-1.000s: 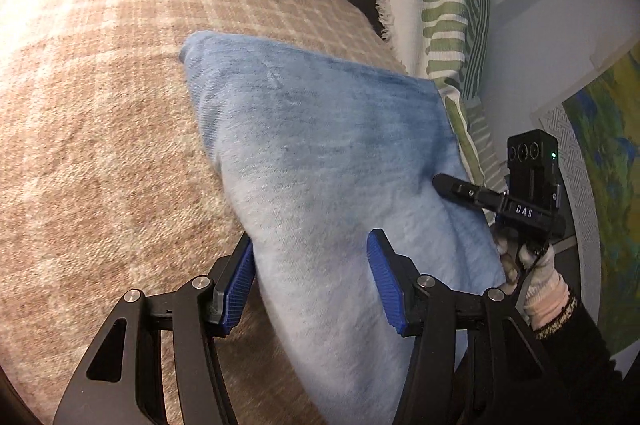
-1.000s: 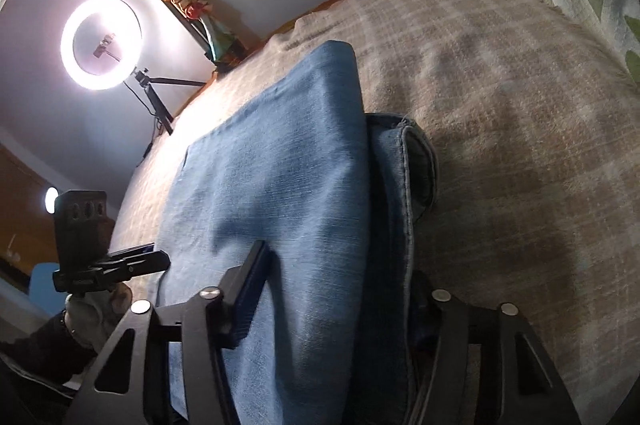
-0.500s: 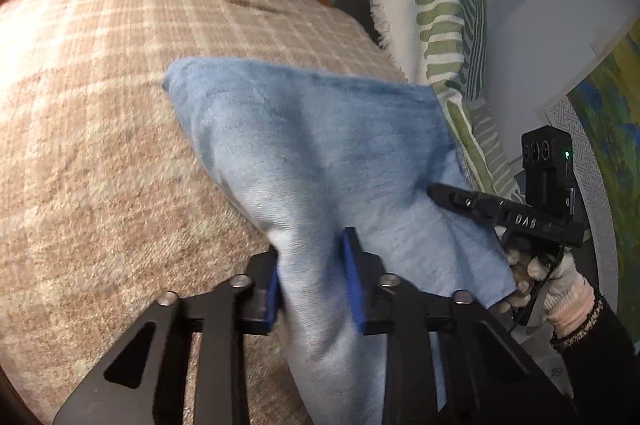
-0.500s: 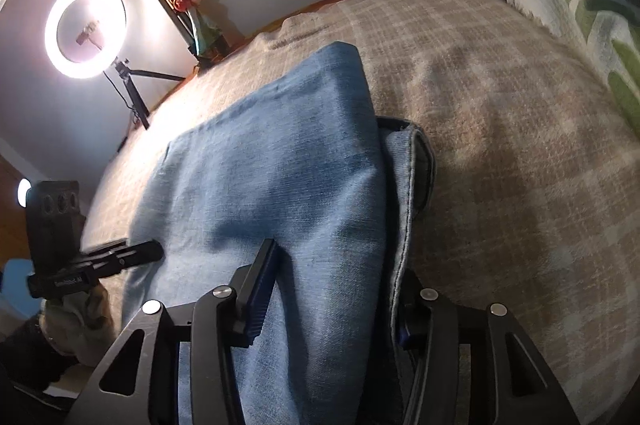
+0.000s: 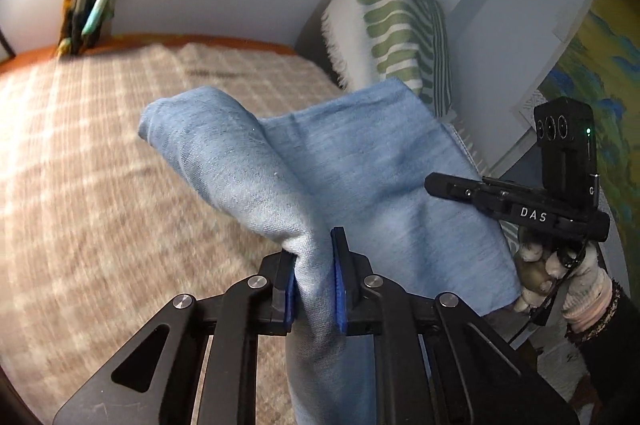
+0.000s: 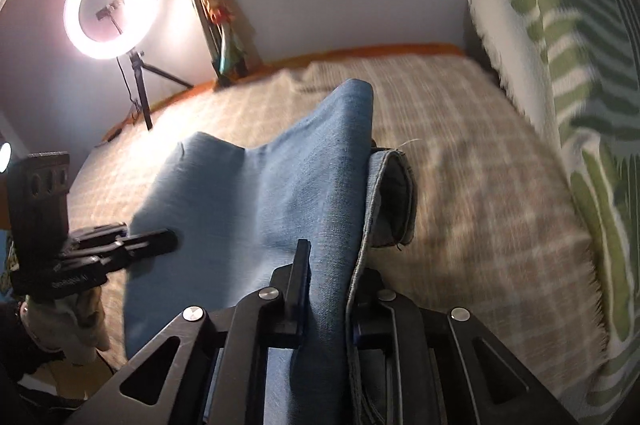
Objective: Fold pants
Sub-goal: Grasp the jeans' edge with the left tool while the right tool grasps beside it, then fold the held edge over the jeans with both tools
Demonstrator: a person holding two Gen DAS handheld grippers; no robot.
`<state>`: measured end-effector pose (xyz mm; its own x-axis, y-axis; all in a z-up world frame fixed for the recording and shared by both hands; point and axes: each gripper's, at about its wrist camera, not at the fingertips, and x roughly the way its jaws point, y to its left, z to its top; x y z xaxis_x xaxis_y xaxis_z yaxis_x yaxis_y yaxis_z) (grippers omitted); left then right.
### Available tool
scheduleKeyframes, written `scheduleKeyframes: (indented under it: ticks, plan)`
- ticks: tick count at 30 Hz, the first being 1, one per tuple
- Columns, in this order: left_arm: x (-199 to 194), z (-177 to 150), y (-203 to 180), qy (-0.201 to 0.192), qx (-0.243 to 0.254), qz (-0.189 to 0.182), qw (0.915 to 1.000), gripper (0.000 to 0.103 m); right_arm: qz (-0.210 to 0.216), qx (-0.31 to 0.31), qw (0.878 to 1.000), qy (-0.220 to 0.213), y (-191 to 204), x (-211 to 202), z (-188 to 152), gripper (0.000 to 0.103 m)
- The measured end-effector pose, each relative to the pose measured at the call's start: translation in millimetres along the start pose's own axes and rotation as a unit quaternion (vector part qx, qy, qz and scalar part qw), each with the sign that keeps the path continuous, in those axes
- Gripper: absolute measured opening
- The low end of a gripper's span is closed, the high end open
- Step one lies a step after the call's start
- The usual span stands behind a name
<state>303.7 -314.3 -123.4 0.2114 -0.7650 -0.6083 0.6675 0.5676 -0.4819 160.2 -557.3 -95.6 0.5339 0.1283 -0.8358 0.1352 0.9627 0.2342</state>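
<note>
A beige plaid blanket point(image 5: 104, 185) covers the bed, with a green-leaf pillow point(image 5: 396, 25) against the wall and a ring light point(image 6: 111, 6) glowing beyond. Our left gripper point(image 5: 314, 285) has just clamped onto one edge of the light blue jeans point(image 5: 360, 177); our right gripper point(image 6: 326, 289) has just clamped onto the other. The folded denim is held between them above the blanket.

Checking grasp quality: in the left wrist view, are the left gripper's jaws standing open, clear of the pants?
No, the left gripper pinches a bunched fold of the pants.
</note>
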Motion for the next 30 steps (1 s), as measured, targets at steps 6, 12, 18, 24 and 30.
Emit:
scheduleKeyframes:
  ticks: [6, 12, 18, 24, 30]
  plan:
    - [-9, 48, 2, -0.037, 0.023, 0.004, 0.9991, 0.013, -0.013, -0.017, 0.999, -0.039, 11, -11, 41, 0.013]
    - [-1, 105, 20, -0.067, 0.034, 0.027, 0.9968, 0.013, -0.025, -0.022, 0.997, -0.074, 14, 2, 104, 0.013]
    - [26, 148, 49, -0.072, 0.026, 0.048, 0.9959, 0.013, -0.039, -0.03, 0.995, -0.085, 9, 45, 167, 0.013]
    - [65, 171, 77, -0.063, 0.005, 0.065, 0.9959, 0.013, -0.054, -0.04, 0.995, -0.074, 0, 99, 207, 0.013]
    - [100, 176, 99, -0.044, 0.003, 0.102, 0.9938, 0.013, -0.069, -0.042, 0.995, -0.051, -12, 151, 222, 0.012]
